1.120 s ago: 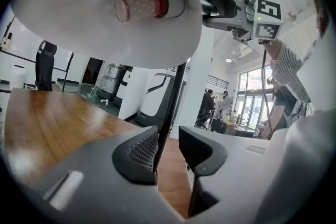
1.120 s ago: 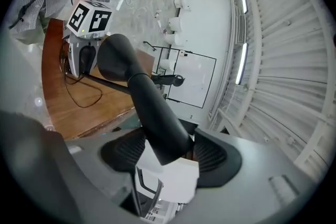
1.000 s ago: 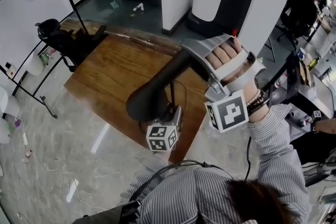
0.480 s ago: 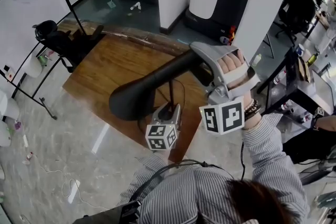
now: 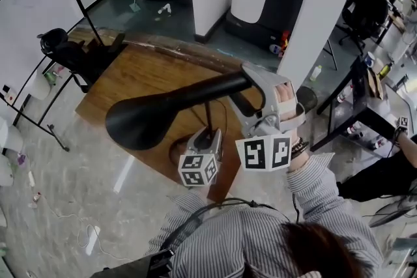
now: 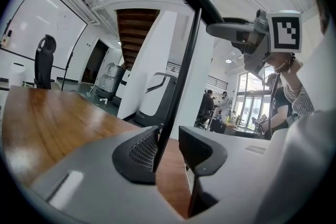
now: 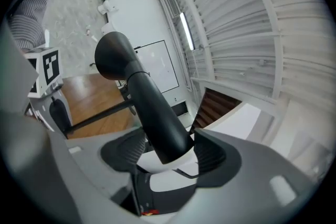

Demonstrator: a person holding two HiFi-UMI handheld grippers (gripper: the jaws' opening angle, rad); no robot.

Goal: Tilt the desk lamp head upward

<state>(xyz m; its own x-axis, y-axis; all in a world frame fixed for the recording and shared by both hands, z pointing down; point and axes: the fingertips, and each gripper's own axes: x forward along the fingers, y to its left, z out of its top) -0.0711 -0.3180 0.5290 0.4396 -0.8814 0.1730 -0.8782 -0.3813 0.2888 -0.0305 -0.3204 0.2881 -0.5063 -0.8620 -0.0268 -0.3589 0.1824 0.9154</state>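
the matte black desk lamp (image 5: 140,119) shows dark against the warm brown wood-grain tabletop (image 5: 143,78). the left claw (image 6: 168,147) and right claw (image 7: 168,157) are pale grey with black ribbed pads (image 6: 142,149) and black-and-white square-marker cubes (image 5: 264,153). the striped shirt sleeve (image 5: 319,192) is grey and white.

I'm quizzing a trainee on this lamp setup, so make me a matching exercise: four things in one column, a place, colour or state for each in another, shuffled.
1 left hand-held gripper
2 right hand-held gripper
3 lamp head
4 table

A brown wood
B shut on the thick neck
C black, flared
D jaws apart, astride the thin stem

Pairs: 1-D; 2-B; 3-C; 4-A.
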